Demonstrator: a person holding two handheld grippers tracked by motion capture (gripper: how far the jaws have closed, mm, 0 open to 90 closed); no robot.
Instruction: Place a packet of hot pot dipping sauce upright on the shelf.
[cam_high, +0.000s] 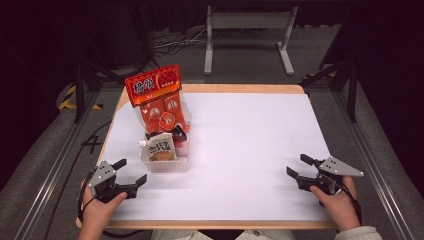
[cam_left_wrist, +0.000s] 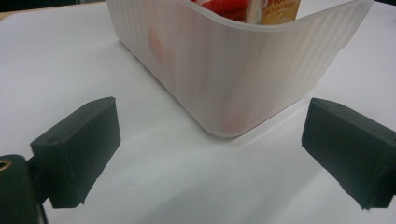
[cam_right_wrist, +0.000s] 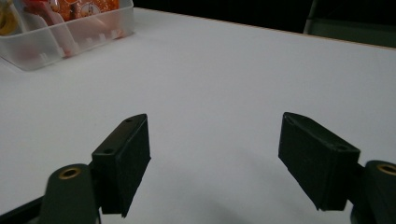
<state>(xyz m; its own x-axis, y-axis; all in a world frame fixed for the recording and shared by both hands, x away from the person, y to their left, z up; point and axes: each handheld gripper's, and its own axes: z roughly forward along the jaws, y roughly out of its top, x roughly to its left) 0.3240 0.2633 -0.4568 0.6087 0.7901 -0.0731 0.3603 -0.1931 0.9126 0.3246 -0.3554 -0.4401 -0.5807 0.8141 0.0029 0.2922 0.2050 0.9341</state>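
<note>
A translucent plastic bin (cam_high: 167, 165) stands on the white table top (cam_high: 250, 135), left of centre. It holds a tall red-orange snack bag (cam_high: 154, 86), smaller orange packets (cam_high: 167, 117) and a white spouted pouch (cam_high: 161, 148). My left gripper (cam_high: 133, 170) rests low near the front left edge, open and holding nothing, with its jaws towards the bin. In the left gripper view the bin's ribbed corner (cam_left_wrist: 233, 79) is close ahead of the left gripper (cam_left_wrist: 210, 144). My right gripper (cam_high: 296, 165) is open at the front right, and in its own view the right gripper (cam_right_wrist: 215, 126) faces bare table, with the bin (cam_right_wrist: 51, 46) far off.
The table has a wooden rim (cam_high: 210, 88) at its far edge. A grey metal stand (cam_high: 247, 22) is on the floor behind it, with cables (cam_high: 172, 42) nearby. Aluminium rails (cam_high: 50, 165) run along both sides. A wide stretch of white table lies between the grippers.
</note>
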